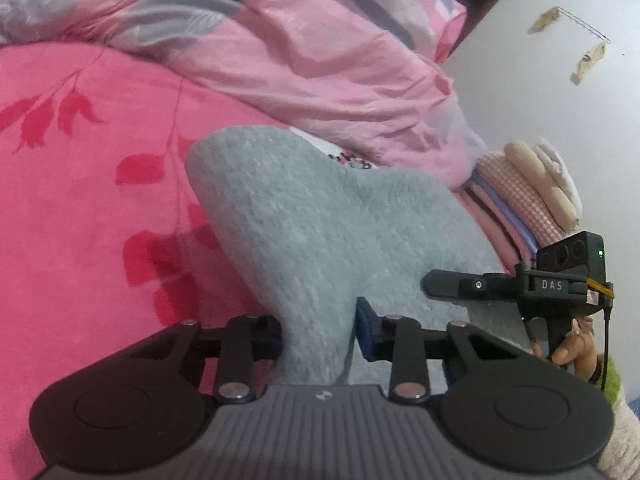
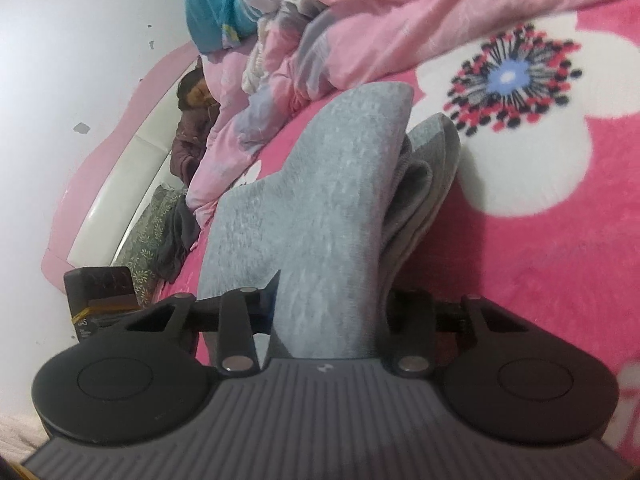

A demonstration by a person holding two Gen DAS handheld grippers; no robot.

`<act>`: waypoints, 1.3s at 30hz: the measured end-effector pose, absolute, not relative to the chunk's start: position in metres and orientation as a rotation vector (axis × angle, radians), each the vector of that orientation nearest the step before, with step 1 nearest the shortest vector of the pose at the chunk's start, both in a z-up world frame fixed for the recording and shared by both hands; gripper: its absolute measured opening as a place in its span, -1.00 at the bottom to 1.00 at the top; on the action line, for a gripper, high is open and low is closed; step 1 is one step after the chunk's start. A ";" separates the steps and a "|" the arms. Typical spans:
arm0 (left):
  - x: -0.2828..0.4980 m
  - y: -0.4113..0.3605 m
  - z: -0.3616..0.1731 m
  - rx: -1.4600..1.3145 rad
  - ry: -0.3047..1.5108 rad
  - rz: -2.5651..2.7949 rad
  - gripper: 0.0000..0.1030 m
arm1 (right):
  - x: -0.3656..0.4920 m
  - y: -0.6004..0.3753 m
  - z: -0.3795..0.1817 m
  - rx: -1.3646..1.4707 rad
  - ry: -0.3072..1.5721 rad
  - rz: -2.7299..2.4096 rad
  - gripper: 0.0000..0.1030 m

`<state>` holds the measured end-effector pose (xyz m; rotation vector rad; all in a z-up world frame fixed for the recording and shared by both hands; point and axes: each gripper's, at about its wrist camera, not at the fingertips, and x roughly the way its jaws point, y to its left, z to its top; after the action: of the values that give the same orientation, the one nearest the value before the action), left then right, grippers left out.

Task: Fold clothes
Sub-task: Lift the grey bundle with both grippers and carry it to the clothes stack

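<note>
A grey fleecy garment (image 1: 320, 220) is held up off the pink bedspread (image 1: 80, 180), pinched at two places. My left gripper (image 1: 320, 332) is shut on a bunched fold of it, with cloth filling the gap between the pads. In the left wrist view one of the right gripper's fingers (image 1: 448, 285) lies against the cloth further right, with a hand (image 1: 568, 352) behind it. In the right wrist view my right gripper (image 2: 330, 304) is shut on the grey garment (image 2: 320, 184), whose folded layers hang down to the right.
A crumpled pink quilt (image 1: 320, 48) lies beyond the garment. A stack of folded clothes (image 1: 520, 200) stands by the white wall. A person (image 2: 192, 120) lies by the pink headboard (image 2: 120, 152). The bedspread has a large white flower (image 2: 520, 120).
</note>
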<state>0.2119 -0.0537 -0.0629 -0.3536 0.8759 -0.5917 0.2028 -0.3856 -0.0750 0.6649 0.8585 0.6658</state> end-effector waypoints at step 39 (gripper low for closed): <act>0.047 -0.281 0.070 -0.204 0.673 -1.105 -0.41 | -0.090 -0.546 0.082 0.412 0.487 0.264 -0.27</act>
<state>0.0473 -0.2815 0.0705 -0.2042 0.6732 -1.1051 -0.0897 -0.5456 0.0815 0.4124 0.4868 0.2636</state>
